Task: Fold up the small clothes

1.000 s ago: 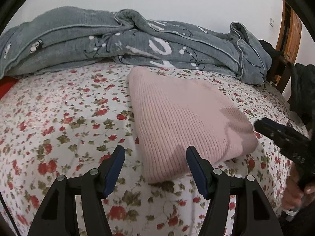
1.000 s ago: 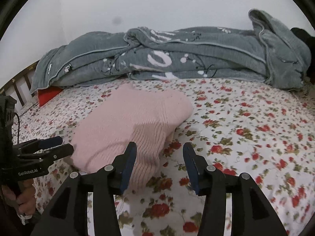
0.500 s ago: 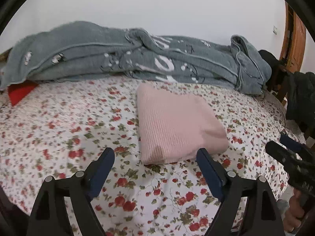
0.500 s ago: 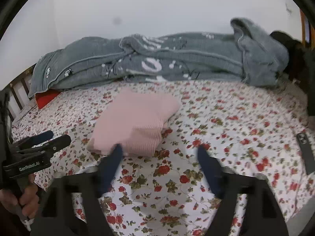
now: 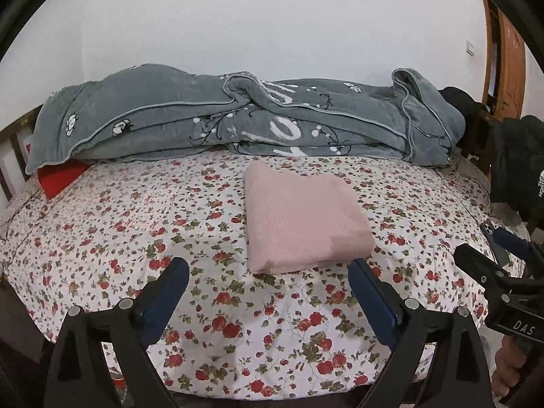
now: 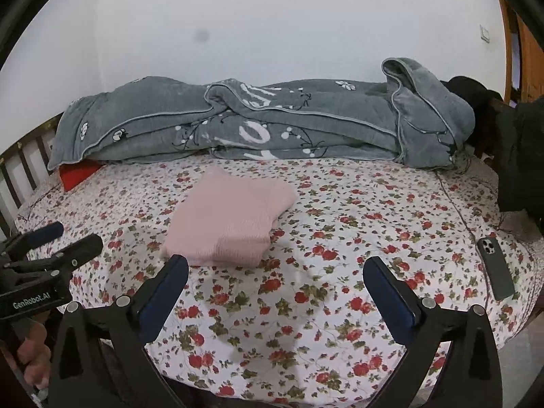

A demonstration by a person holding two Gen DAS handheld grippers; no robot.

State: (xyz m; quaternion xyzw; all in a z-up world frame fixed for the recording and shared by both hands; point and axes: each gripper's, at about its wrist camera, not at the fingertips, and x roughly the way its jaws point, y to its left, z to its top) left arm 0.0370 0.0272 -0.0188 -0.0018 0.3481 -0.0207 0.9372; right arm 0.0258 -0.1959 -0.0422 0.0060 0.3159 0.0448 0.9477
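Left wrist view: the left gripper (image 5: 268, 273) hangs above the near edge of the bed (image 5: 102, 231), its fingers (image 5: 170, 285) spread wide and released, having just been opening, with nothing between them but flowered sheet. The folded pink garment (image 5: 302, 221) lies flat on the sheet just beyond the fingers, slightly right of the middle, apart from both tools. Far behind it a grey blanket (image 5: 170, 122) is heaped along the wall, with something red (image 5: 61, 176) under its left end. The right gripper (image 5: 486, 258) shows at the right edge, beside a phone (image 5: 489, 234) lying on the bed.

Right wrist view: that gripper's fingers (image 6: 170, 282) are likewise wide apart, having just been opening, and hold nothing; the garment lies beyond and to the left.
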